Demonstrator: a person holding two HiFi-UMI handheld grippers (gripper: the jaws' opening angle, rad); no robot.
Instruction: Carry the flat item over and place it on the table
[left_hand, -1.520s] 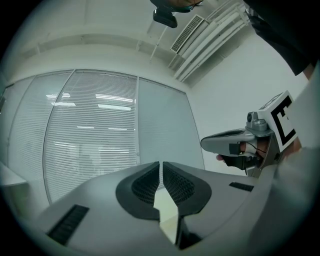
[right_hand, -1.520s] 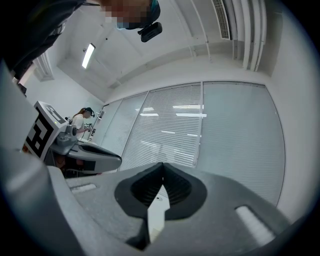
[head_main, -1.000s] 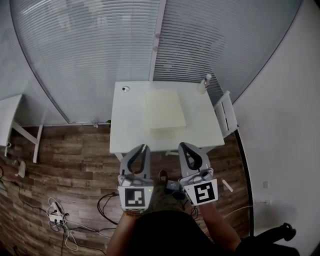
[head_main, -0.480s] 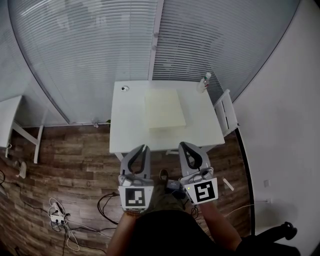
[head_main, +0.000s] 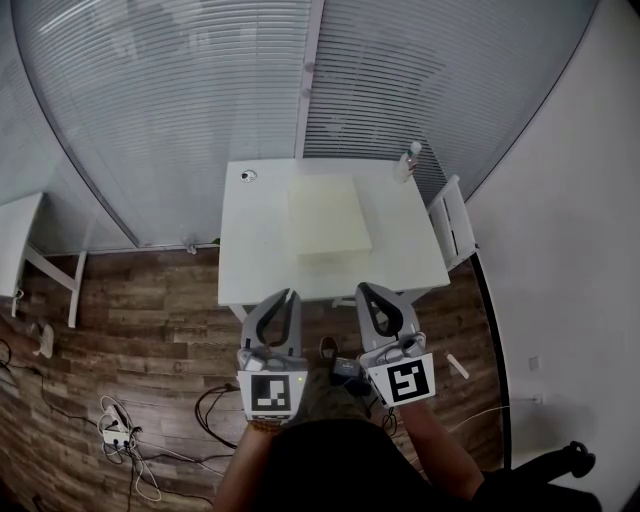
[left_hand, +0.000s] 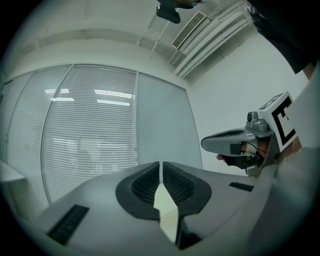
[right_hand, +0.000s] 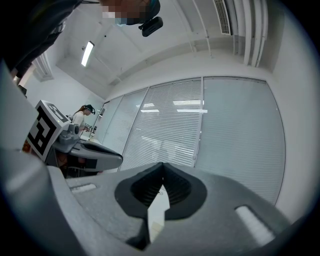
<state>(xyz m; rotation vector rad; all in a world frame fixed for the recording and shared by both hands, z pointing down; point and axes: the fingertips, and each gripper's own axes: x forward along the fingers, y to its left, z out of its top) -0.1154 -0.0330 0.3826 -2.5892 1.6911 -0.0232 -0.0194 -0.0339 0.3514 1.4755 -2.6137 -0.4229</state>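
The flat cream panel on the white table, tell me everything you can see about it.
The flat cream panel is a plain matte rectangle; its material cannot be told. It lies flat near the middle of the white table, long sides running away from the person, clear of every table edge. Nothing rests on it; only the table touches it.

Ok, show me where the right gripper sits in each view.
Head view: right gripper lower centre, right of the left gripper, tongs shut.
Left gripper view: right gripper at the right edge, mid-height, seen side on.
Right gripper view: right gripper bottom centre, its own tongs shut.
Shared landmark: the slatted blinds ahead, in all three.
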